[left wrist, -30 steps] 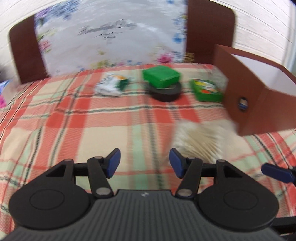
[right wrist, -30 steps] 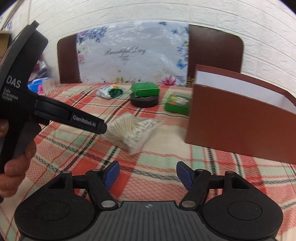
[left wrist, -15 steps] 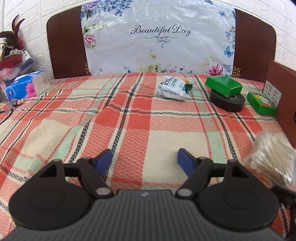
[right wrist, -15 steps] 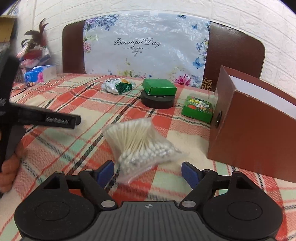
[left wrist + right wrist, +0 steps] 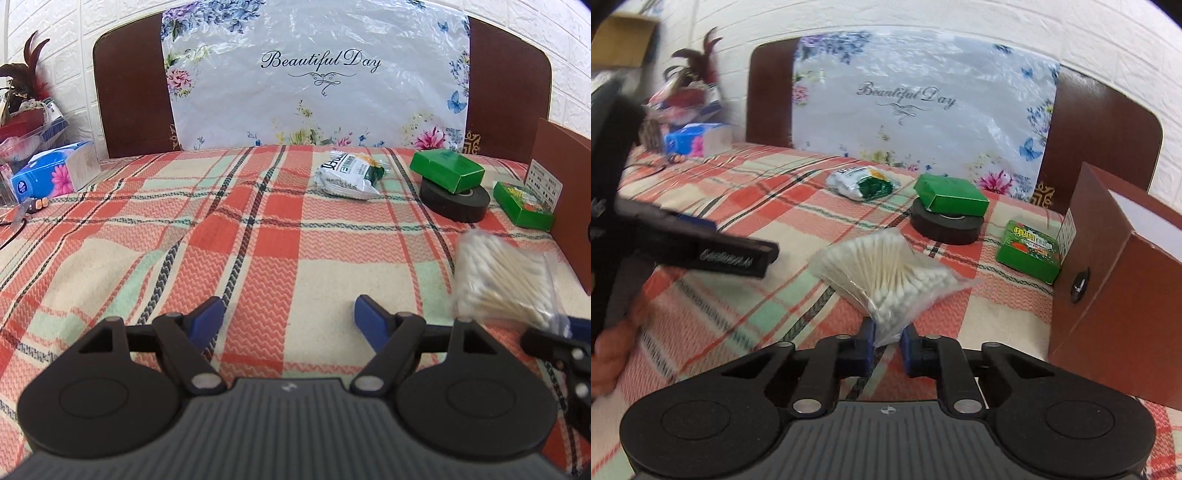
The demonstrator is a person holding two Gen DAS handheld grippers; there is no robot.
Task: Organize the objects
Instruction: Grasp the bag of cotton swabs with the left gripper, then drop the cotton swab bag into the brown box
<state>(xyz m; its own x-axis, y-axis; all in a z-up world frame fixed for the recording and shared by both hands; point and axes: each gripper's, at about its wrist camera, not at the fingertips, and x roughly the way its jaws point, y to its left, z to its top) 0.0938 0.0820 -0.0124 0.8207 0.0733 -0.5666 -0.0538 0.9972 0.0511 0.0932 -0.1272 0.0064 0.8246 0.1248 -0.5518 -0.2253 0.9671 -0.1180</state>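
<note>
Plastic bag of cotton swabs (image 5: 886,273) is pinched in the right claw (image 5: 887,345), left claw (image 5: 289,314) wide and empty, while 4 items ahead await the brown box (image 5: 1115,295).

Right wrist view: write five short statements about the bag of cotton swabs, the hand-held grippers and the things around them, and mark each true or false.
1. The right hand-held gripper is shut on the bag of cotton swabs. True.
2. The left hand-held gripper holds the snack packet. False: its jaws stand open with nothing between them, and the packet lies far off on the plaid cloth.
3. A plain green box lies on top of the black tape roll. True.
4. The printed green box sits inside the brown box. False: it lies on the cloth beside the brown box's outer wall.
5. The tissue pack rests against the tape roll. False: it is at the far left edge, well apart.
</note>
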